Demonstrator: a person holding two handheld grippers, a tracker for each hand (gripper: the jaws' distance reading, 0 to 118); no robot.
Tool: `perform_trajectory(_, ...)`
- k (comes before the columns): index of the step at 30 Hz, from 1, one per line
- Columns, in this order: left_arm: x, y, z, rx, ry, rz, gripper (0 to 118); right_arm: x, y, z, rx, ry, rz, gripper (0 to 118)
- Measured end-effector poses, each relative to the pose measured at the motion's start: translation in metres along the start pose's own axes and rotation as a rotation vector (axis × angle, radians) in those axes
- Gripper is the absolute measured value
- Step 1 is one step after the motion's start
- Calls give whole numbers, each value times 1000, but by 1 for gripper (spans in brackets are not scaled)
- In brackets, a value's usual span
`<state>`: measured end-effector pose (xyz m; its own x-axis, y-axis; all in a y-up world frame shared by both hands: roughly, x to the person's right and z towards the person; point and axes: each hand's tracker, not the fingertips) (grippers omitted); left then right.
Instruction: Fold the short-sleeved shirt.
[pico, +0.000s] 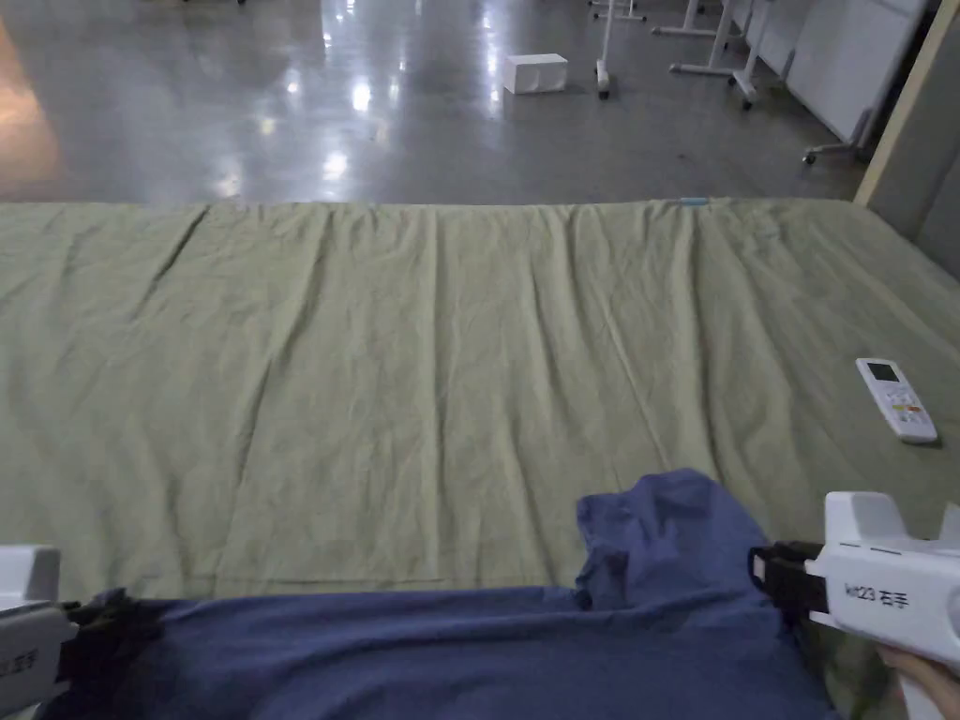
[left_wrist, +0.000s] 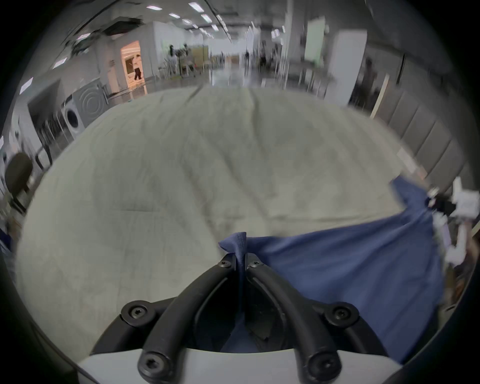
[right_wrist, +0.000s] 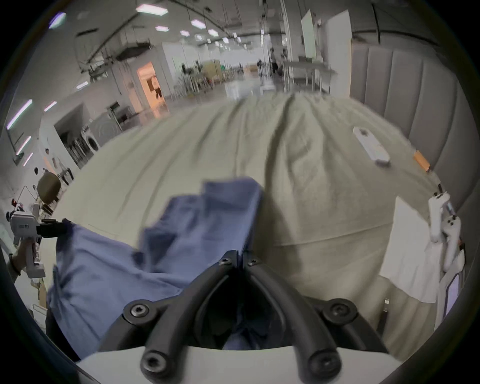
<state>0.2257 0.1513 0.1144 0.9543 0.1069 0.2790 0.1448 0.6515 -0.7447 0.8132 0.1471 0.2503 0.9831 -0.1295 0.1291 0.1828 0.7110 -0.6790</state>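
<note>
At bed's near edge, tools (left_wrist: 240, 262) (right_wrist: 239, 257) gripping shirt (pico: 450, 647)

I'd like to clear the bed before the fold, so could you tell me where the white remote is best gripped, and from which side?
Grip the white remote across its narrow width near the middle, coming from above. It lies flat on the green sheet, long and slim, clear of the blue shirt. Both the left claw and the right claw are clamped on the shirt, so one would have to release first.
</note>
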Motion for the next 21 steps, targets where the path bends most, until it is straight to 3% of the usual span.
perform_trajectory(3, -5, -8, 77, 121, -46, 17, 6, -18, -6, 70, 107, 38, 17, 3)
perform_trajectory(9, -26, -82, 179, 147, -83, 27, 6, -40, -75, 183, 148, 35, 21, 3)
perform_trajectory(17, -33, -195, 181, 17, -72, 76, 6, -44, -178, 227, 84, -7, -98, 3)
perform_trajectory(21, -43, -213, 149, 20, -43, 41, 7, -48, -197, 205, 36, -24, -91, 3)
